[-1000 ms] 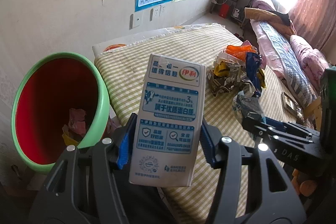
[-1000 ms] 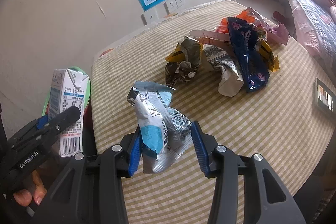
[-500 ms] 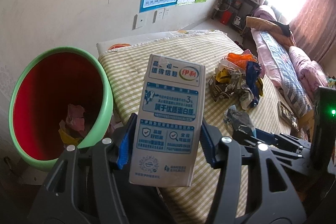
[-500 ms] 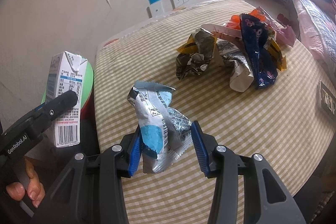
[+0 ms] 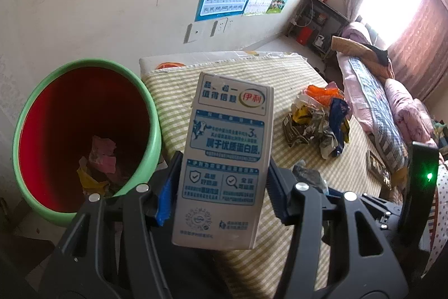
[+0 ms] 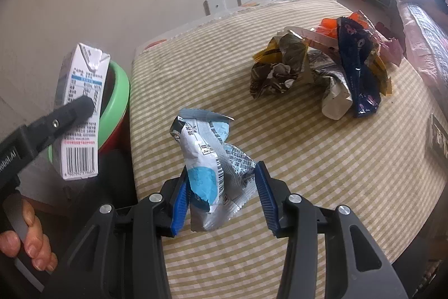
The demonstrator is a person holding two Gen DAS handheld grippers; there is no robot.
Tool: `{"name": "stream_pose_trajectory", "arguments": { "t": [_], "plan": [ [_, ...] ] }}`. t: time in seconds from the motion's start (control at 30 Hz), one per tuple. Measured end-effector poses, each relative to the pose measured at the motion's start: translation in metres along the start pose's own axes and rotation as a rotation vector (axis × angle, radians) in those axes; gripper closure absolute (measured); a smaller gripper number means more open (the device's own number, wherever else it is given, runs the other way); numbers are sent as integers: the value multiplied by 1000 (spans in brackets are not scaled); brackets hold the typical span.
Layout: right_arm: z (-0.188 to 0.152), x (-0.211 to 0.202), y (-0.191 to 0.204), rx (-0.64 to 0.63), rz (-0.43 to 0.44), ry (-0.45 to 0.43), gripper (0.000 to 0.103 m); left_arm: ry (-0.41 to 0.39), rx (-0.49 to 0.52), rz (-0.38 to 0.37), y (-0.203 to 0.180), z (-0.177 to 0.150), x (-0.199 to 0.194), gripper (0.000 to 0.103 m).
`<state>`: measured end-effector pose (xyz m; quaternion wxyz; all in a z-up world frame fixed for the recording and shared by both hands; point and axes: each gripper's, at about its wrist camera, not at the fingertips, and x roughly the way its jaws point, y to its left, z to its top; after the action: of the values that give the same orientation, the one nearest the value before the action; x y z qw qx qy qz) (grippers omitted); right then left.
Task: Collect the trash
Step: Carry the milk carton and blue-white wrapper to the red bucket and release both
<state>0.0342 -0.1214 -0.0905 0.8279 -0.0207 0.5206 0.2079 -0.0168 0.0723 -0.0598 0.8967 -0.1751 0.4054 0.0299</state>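
Carton (image 5: pixel 224 159) clamped in left gripper (image 5: pixel 221 187) has swung nearer bin (image 5: pixel 151 114), drop imminent; right gripper (image 6: pixel 221 201) grips wrapper (image 6: pixel 212 167).

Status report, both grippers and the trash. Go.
Left gripper shut on milk carton, beside green bin. Right gripper shut on silver wrapper. Wrapper pile on table. Nothing in the way.
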Motion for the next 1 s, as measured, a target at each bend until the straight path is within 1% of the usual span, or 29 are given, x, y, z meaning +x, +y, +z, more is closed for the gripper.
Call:
{"name": "stream_pose_trajectory", "arguments": {
  "t": [0.3,0.6,0.8,1.0],
  "plan": [
    [0,5,17,-37,15,14,60,-9,-70,4,21,3,-3,49],
    [14,1,45,-87,65,-7,60,-39,-108,17,40,9,-13,49],
    [25,1,61,-110,98,-20,60,-76,-142,78,68,16,-25,49],
    [35,5,86,-152,142,-22,60,-84,-187,146,98,15,-31,49]
  ]
}}
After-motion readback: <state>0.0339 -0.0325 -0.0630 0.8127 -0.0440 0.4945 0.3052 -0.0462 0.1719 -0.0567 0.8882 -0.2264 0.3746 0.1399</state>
